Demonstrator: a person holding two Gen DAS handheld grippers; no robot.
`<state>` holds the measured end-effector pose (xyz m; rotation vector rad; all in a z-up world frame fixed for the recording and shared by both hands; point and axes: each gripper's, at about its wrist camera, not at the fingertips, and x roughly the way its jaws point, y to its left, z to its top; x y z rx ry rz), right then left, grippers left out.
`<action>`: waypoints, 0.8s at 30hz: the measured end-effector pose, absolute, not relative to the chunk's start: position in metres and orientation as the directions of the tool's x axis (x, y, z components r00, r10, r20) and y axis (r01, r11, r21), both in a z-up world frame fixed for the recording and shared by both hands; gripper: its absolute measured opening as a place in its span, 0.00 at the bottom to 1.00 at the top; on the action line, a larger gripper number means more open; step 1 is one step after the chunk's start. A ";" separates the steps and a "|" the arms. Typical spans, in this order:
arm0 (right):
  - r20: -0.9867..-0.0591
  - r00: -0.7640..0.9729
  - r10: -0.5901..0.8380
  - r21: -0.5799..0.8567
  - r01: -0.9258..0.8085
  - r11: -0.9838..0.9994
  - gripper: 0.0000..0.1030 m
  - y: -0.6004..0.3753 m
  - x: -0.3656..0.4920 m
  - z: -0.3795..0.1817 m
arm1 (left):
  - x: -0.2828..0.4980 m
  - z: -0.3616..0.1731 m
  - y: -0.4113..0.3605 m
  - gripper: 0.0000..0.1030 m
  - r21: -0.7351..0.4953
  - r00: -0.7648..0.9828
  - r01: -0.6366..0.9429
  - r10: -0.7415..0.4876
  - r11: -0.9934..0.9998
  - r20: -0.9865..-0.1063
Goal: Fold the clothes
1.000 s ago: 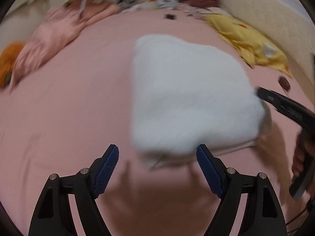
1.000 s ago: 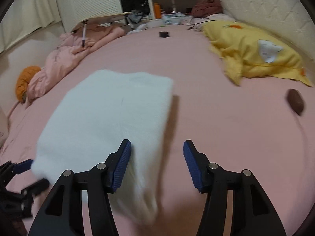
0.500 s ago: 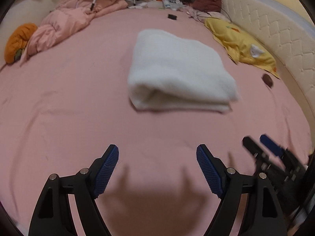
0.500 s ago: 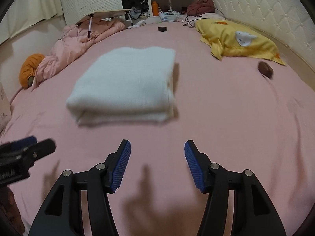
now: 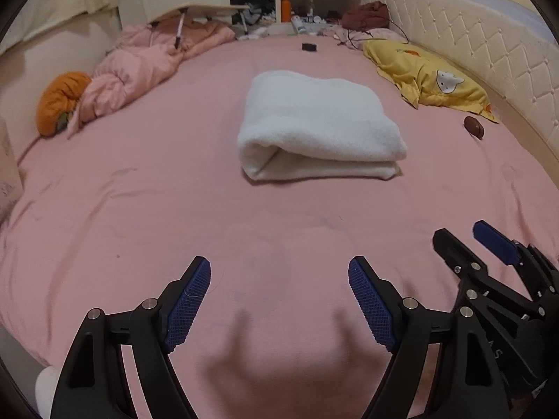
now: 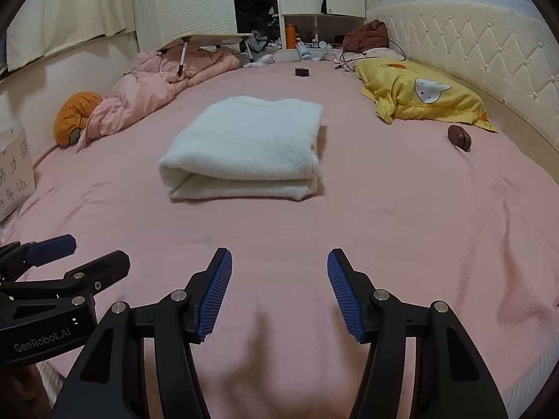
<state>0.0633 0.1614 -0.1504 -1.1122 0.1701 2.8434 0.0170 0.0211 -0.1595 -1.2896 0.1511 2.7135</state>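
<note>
Folded white towel [image 5: 319, 124] sat mid-frame on the pink bed sheet [image 5: 139, 209], fold edge toward the cameras, well clear of both tongs. Left tongs [image 5: 279, 300] were apart and empty at bottom of frame; right tongs [image 6: 279, 293] also apart, empty. Risk: top layer looked loose and bulged at the left fold, so any snag from a low pass could flip it open. Yellow pillow [image 6: 419, 94] at upper right wasn't in the way.

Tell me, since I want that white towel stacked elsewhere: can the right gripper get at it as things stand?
Probably yes. The right gripper is open and empty, and only bare pink sheet lies between it and the folded white towel; it would need to travel forward.
</note>
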 end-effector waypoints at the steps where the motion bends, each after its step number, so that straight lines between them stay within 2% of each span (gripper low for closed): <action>1: -0.678 -0.734 0.038 0.073 -0.119 -0.990 0.56 0.162 0.065 -0.150 | 0.018 -0.159 0.022 0.79 0.038 -0.629 -0.162 0.074 -0.986 -0.774; 24: -0.665 -0.747 0.011 0.096 -0.101 -0.990 0.56 0.170 0.071 -0.146 | 0.025 -0.160 0.025 0.79 0.070 -0.633 -0.125 0.025 -0.990 -0.774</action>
